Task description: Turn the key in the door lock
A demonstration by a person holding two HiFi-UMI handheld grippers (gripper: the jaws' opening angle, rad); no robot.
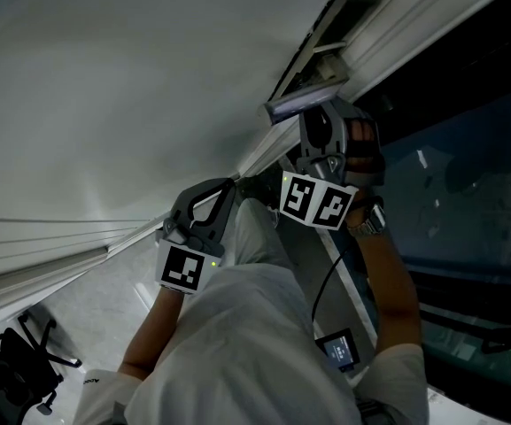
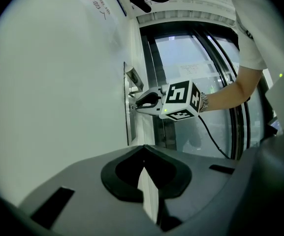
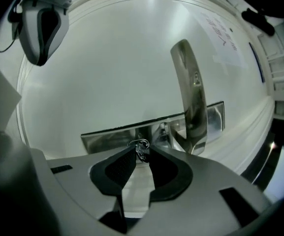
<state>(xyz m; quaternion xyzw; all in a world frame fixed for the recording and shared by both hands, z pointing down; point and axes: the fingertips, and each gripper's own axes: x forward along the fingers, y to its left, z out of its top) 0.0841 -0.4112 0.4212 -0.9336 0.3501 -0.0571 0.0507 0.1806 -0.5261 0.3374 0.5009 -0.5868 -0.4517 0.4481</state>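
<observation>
Right gripper view: jaws pinched on key at the lock.
Right gripper [image 3: 141,152] has its jaws drawn nearly together, tips pressing on the key [image 3: 141,145]. The key sits at the lock plate [image 3: 110,134], just left of the handle [image 3: 190,92], on the white door [image 3: 107,58]. Left gripper [image 2: 143,149] is held back from the door, jaws closed tip to tip, nothing between them. Its view shows the right gripper against the plate.
</observation>
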